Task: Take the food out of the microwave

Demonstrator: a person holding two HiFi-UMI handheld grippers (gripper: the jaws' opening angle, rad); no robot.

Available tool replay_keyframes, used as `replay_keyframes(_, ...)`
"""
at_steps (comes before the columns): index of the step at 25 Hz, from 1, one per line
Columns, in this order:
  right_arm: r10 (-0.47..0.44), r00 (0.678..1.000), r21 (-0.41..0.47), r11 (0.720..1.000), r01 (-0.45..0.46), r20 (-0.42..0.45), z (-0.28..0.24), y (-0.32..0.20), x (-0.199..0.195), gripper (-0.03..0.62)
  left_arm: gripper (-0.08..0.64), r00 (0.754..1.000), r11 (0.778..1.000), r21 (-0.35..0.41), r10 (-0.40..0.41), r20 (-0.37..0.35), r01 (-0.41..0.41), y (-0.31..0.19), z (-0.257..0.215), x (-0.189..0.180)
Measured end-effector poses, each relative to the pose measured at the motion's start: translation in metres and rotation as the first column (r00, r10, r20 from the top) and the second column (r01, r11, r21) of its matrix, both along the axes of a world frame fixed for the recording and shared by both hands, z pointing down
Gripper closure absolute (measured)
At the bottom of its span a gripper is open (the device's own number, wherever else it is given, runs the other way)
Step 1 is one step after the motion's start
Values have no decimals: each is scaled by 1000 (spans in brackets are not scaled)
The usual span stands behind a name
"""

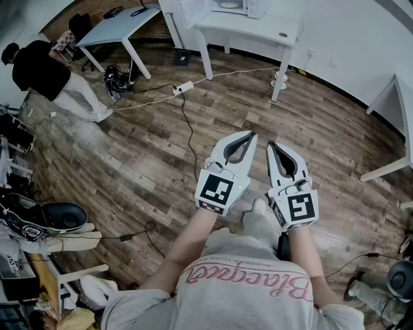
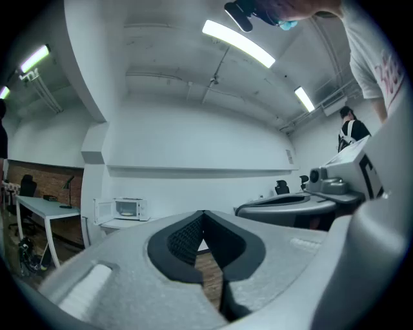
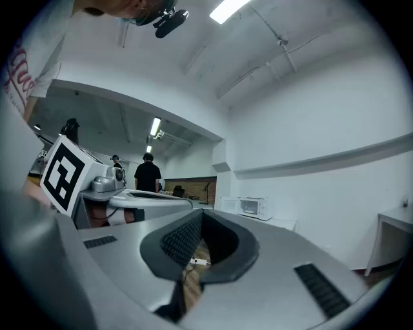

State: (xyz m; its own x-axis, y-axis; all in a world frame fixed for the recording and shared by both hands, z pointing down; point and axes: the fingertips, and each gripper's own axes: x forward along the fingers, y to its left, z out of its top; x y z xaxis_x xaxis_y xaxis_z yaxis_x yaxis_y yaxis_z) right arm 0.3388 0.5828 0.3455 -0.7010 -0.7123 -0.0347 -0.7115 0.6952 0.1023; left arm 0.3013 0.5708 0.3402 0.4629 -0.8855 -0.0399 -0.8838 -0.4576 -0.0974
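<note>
A person is standing on a wooden floor [image 1: 310,122], holding the left gripper [image 1: 248,135] and the right gripper [image 1: 271,145] side by side, just apart and pointing level towards the far wall. The left gripper's jaws are pressing together at the tips, with nothing caught in the oval gap behind them. The right gripper's jaws are likewise meeting at the tips and carrying nothing.

The microwave [image 1: 222,6] is sitting on the left end of a white desk [image 1: 258,29] against the far wall, well apart from both grippers. Its door [image 1: 188,11] is hanging open to the left. The food [image 1: 229,4] is lying inside the microwave, showing only as a small pale round shape, too far off to tell more.

A white power strip [image 1: 184,86] is lying on the floor between the person and the desk, with cables trailing from it. A second person [image 1: 39,71] in a black top is bending over at the far left of the room.
</note>
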Motion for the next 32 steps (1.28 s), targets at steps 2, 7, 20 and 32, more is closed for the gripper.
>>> replay_keyframes(2, 14, 1000, 10, 1000, -14, 8, -7, 18, -10, 583, 555, 1000, 1000, 26, 0, -4, 0, 18, -9, -10)
replay_keyframes(7, 18, 1000, 46, 999, -19, 13, -17, 55, -31, 583, 555, 1000, 998, 66, -16, -6, 16, 53, -20, -33)
replay_keyframes(20, -19, 999, 37, 999, 18, 32, -18, 46, -55, 583, 555, 999, 997, 64, -41, -27, 43, 43, -19, -57)
replay_keyframes(32, -72, 997, 11, 997, 72, 22, -18, -89, -60, 583, 555, 996, 994, 69, -85, -18, 86, -91, -26, -60)
